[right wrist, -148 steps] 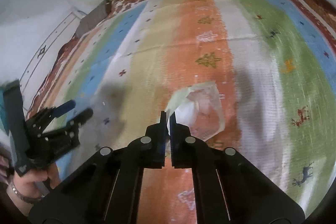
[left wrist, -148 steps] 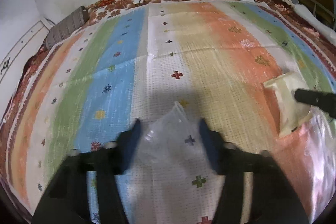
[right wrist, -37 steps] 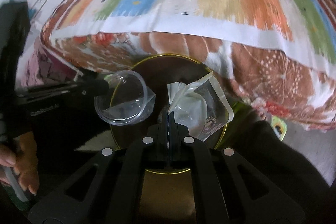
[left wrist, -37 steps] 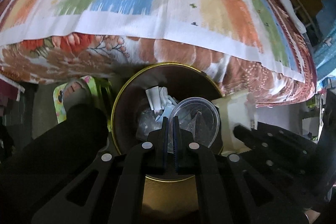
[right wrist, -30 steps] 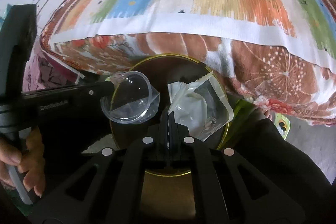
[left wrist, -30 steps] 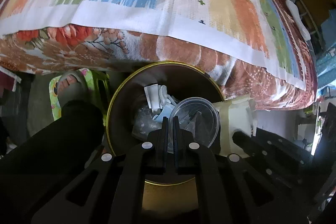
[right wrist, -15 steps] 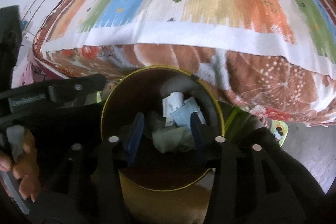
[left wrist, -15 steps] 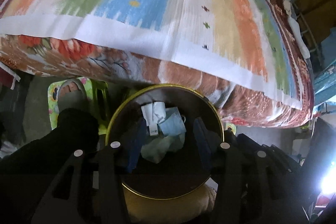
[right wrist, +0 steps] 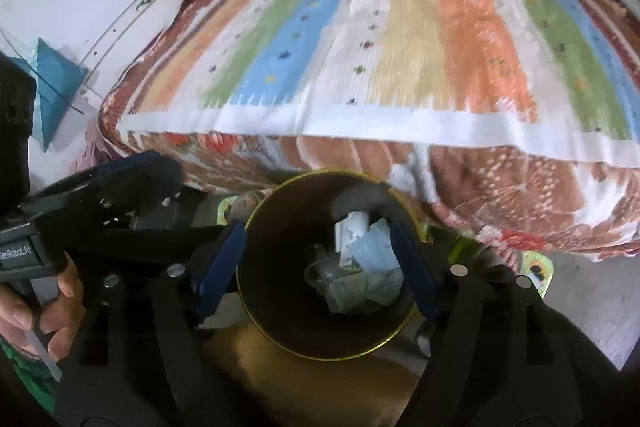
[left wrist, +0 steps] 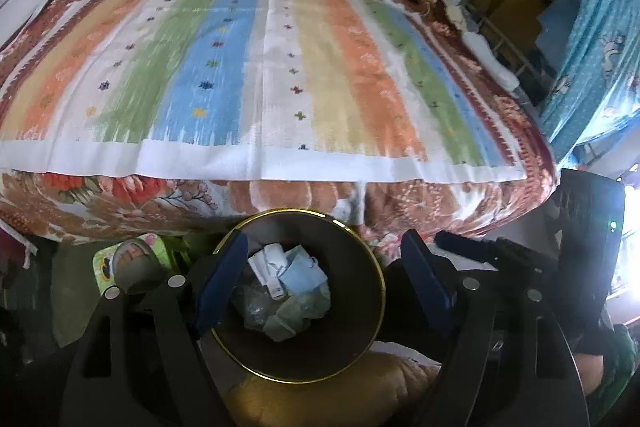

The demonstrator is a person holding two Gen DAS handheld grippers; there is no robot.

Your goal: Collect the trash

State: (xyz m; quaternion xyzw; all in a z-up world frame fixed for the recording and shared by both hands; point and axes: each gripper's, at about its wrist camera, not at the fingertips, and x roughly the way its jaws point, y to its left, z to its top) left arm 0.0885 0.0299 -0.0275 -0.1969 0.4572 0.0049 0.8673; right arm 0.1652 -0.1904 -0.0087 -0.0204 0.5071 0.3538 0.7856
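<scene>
Both pieces of trash point(left wrist: 286, 291) are now lying inside the bin point(left wrist: 374, 281) beside the bed point(left wrist: 256, 75); my left gripper point(left wrist: 324, 287) and right gripper point(right wrist: 314, 263) are opening above it, holding nothing.

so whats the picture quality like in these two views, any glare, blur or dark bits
Left wrist view: blown-out white glare at the right edge, strong fisheye bowing of the striped bedspread, and the trash bin interior is dim. Right wrist view: no glare, but the bedspread's stripes are smeared by motion blur, and the black fingers and lower frame lose detail in shadow.
</scene>
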